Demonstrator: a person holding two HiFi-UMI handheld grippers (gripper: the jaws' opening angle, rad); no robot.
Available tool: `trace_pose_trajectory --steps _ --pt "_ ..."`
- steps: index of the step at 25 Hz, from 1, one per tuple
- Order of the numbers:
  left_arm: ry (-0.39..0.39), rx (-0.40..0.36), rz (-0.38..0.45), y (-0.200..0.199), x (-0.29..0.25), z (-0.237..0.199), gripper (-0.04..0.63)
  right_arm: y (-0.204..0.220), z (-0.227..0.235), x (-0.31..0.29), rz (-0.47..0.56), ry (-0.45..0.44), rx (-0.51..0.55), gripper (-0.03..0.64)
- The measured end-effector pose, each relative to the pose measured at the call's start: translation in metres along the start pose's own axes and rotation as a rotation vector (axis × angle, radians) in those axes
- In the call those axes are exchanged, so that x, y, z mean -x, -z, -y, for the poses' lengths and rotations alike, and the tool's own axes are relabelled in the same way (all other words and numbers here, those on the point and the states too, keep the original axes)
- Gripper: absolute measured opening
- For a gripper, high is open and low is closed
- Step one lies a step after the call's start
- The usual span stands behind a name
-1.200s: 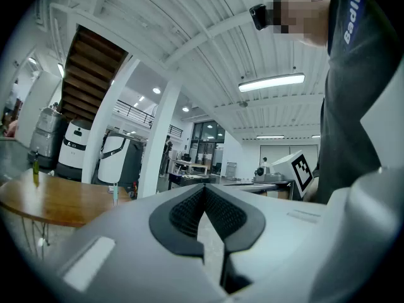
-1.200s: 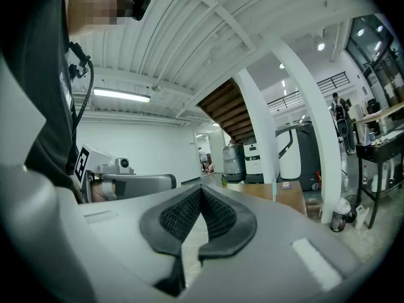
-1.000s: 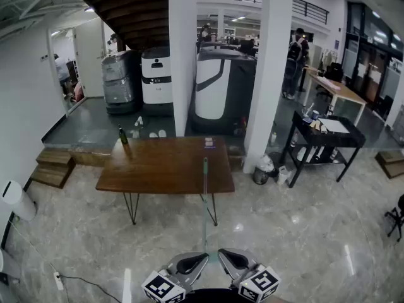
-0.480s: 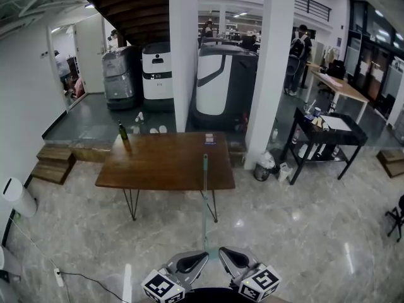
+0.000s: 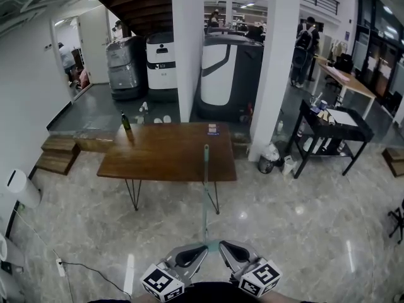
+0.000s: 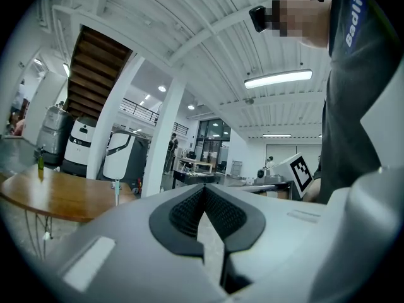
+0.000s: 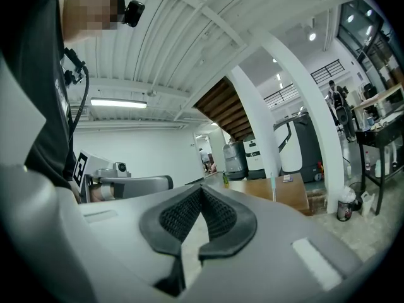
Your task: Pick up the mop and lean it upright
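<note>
Mop [image 5: 204, 191]: upright, its handle resting against the near edge of the counter [image 5: 158, 163], its foot on the floor in front of the counter. Leaning appears done, with nothing left but to withdraw. Left gripper [image 5: 202, 251] and right gripper [image 5: 222, 251]: both pressed together, empty, short of the counter.

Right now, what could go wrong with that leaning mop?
1. The thin green mop handle seems propped only on the edge of the brown wooden table; it could slide sideways and topple.
2. The glossy grey marble floor may let its foot slip.
3. The left tongs and right tongs are shut and empty, so nothing steadies it.
</note>
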State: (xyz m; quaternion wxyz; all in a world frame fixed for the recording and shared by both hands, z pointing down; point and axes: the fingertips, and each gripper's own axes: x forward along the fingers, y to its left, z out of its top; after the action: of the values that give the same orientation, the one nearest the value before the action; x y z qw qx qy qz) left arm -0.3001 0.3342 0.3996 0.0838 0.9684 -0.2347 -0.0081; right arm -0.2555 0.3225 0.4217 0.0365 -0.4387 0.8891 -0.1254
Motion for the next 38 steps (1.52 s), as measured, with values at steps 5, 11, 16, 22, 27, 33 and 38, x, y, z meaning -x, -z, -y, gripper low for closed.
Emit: trace_pose_trajectory --steps 5,11,16,22,27,33,38 --pt "-0.018 -0.005 0.009 -0.001 -0.013 0.008 0.016 -0.003 0.012 0.009 -0.001 -0.019 0.004 0.005" --pt "-0.036 -0.008 0.008 0.002 -0.024 0.015 0.015 -0.006 0.021 0.017 -0.004 -0.034 0.001 0.005" --pt "-0.066 -0.014 0.002 0.002 -0.036 0.023 0.016 -0.005 0.034 0.029 0.004 -0.053 -0.016 0.005" --pt "-0.108 -0.013 -0.021 0.006 -0.049 0.033 0.016 -0.001 0.048 0.040 -0.002 -0.083 -0.043 0.005" --pt "-0.115 -0.019 -0.030 0.010 -0.062 0.031 0.015 0.003 0.064 0.038 -0.010 -0.084 -0.071 0.005" --pt "-0.132 0.002 -0.011 0.010 -0.063 -0.008 0.016 0.004 0.076 0.004 -0.035 -0.090 -0.059 0.005" --pt "-0.096 0.011 0.007 0.002 -0.068 -0.063 0.017 0.001 0.092 -0.046 -0.052 -0.047 -0.041 0.005"
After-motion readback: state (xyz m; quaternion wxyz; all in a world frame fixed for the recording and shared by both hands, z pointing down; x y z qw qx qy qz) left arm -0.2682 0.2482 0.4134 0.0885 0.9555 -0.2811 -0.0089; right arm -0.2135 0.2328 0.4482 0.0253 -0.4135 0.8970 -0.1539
